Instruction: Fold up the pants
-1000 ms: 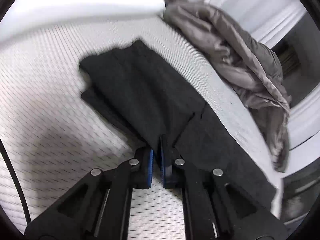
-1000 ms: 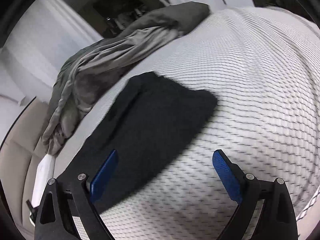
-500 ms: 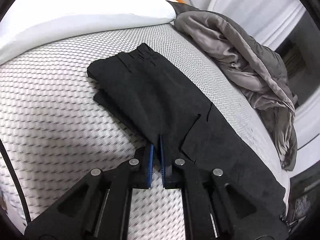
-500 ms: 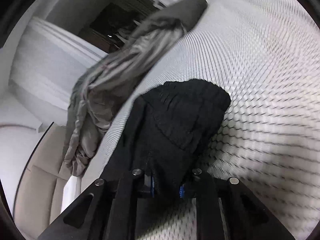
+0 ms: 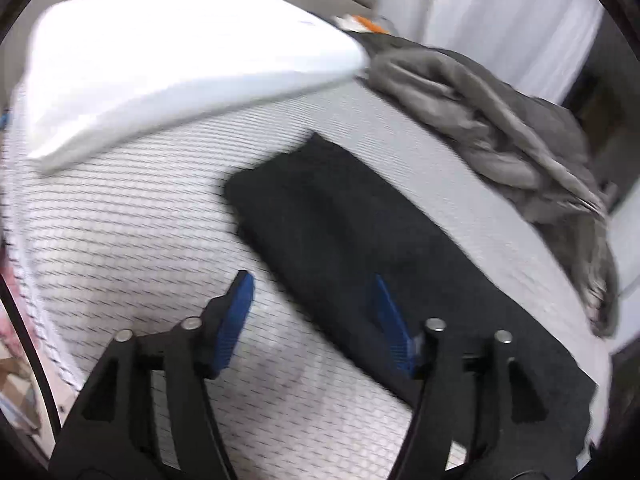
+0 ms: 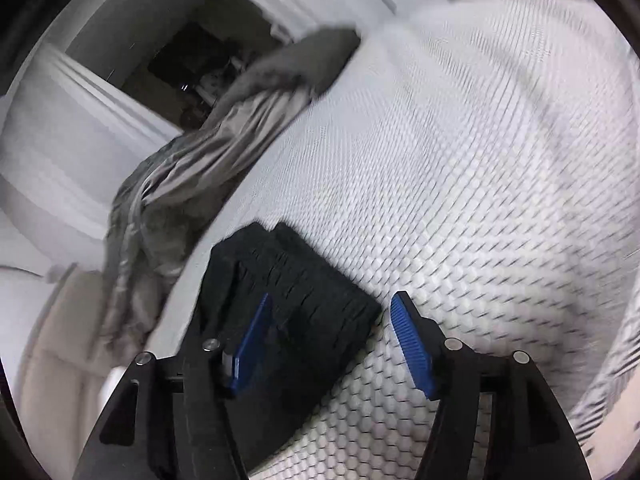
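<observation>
Black pants lie folded lengthwise on the white mattress, still long; cross-fold prob. left. Left gripper and right gripper both opening, pads off the cloth.

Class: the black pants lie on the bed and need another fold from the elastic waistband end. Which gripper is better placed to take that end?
Probably right. The right gripper is opening directly over the waistband end of the black pants. The left gripper, also opening, straddles only their long side edge.

Mattress: black pants, pillow, perhaps blanket
</observation>
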Tool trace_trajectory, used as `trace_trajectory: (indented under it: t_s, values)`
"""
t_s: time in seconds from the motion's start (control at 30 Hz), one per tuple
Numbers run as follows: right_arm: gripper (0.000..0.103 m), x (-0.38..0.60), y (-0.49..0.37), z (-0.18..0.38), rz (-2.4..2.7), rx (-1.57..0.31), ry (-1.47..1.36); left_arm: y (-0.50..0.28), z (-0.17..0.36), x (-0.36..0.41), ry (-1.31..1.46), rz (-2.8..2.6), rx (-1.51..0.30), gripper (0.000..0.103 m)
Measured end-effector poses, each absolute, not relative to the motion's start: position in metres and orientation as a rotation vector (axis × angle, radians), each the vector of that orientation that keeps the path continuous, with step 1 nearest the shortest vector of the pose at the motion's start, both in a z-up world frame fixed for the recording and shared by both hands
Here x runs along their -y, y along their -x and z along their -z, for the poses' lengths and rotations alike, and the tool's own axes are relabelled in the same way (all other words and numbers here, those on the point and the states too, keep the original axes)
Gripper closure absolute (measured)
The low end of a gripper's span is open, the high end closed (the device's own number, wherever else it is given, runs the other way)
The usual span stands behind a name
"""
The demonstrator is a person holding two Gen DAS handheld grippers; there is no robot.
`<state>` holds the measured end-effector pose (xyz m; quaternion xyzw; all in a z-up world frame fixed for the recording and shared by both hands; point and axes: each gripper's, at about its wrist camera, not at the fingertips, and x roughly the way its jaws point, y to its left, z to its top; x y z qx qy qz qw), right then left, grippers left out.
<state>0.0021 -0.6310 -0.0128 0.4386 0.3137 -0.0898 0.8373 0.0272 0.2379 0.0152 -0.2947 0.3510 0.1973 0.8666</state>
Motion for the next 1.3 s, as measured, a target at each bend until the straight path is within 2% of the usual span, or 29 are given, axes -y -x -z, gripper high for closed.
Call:
trace_trajectory:
  t_s: [0.07, 0.1, 0.13, 0.17, 0.2, 0.23, 0.3, 0.37, 0.5, 0.63, 0.73, 0.77, 0.8, 0.83, 0.97, 1.07, 1.13, 1.17, 1.3]
  values:
    - [0.078, 0.629, -0.006, 0.012, 0.256, -0.703, -0.845, -0.038, -0.018, -0.217, 0.591, -0.316, -0.757, 0.031]
    - [0.079, 0.627, -0.004, 0.009, 0.268, -0.708, -0.816, -0.045, -0.019, -0.206, 0.566, -0.285, -0.772, 0.029]
    - [0.078, 0.624, -0.004, 0.004, 0.295, -0.723, -0.773, -0.048, -0.020, -0.199, 0.543, -0.268, -0.782, 0.022]
    - [0.074, 0.617, -0.005, -0.003, 0.337, -0.748, -0.692, -0.052, -0.021, -0.191, 0.523, -0.254, -0.784, 0.020]
    - [0.060, 0.614, -0.004, -0.009, 0.377, -0.759, -0.615, -0.055, -0.022, -0.181, 0.508, -0.243, -0.785, 0.019]
    - [0.054, 0.609, -0.002, -0.017, 0.413, -0.742, -0.555, -0.059, -0.022, -0.172, 0.493, -0.222, -0.791, 0.018]
    - [0.034, 0.602, -0.002, -0.033, 0.342, -0.675, -0.531, -0.066, -0.021, -0.156, 0.484, -0.184, -0.801, 0.011]
    - [0.028, 0.597, -0.017, -0.047, 0.240, -0.665, -0.525, -0.069, -0.019, -0.136, 0.468, -0.137, -0.818, 0.002]
    - [0.009, 0.583, -0.082, -0.064, 0.089, -0.718, -0.409, -0.076, -0.017, -0.090, 0.413, -0.080, -0.809, 0.001]
    - [0.009, 0.567, -0.162, -0.054, 0.049, -0.834, -0.240, -0.079, -0.013, -0.063, 0.361, -0.038, -0.827, 0.001]
    - [0.009, 0.559, -0.201, -0.025, 0.052, -0.985, -0.124, -0.089, -0.004, -0.052, 0.346, -0.027, -0.852, 0.001]
    - [0.015, 0.556, -0.210, -0.018, 0.039, -1.014, -0.099, -0.092, -0.001, -0.052, 0.345, -0.026, -0.852, 0.001]
    - [0.040, 0.554, -0.211, -0.015, 0.020, -1.017, -0.089, -0.097, 0.002, -0.052, 0.346, -0.029, -0.854, 0.001]
    - [0.053, 0.555, -0.209, -0.015, 0.001, -1.007, -0.093, -0.100, 0.005, -0.052, 0.348, -0.033, -0.858, 0.001]
    - [0.053, 0.561, -0.202, -0.045, 0.030, -0.827, -0.132, -0.109, 0.009, -0.056, 0.367, -0.036, -0.866, 0.001]
    - [0.051, 0.562, -0.218, -0.038, 0.133, -0.863, -0.099, -0.118, 0.012, -0.059, 0.363, -0.044, -0.873, 0.001]
    - [0.041, 0.560, -0.237, -0.018, 0.202, -0.949, -0.111, -0.120, 0.014, -0.060, 0.353, -0.056, -0.879, 0.001]
    - [0.032, 0.561, -0.242, -0.010, 0.228, -0.980, -0.119, -0.121, 0.014, -0.060, 0.348, -0.062, -0.882, 0.001]
    - [0.022, 0.558, -0.202, -0.032, 0.283, -0.903, -0.138, -0.115, 0.010, -0.058, 0.316, -0.076, -0.869, 0.001]
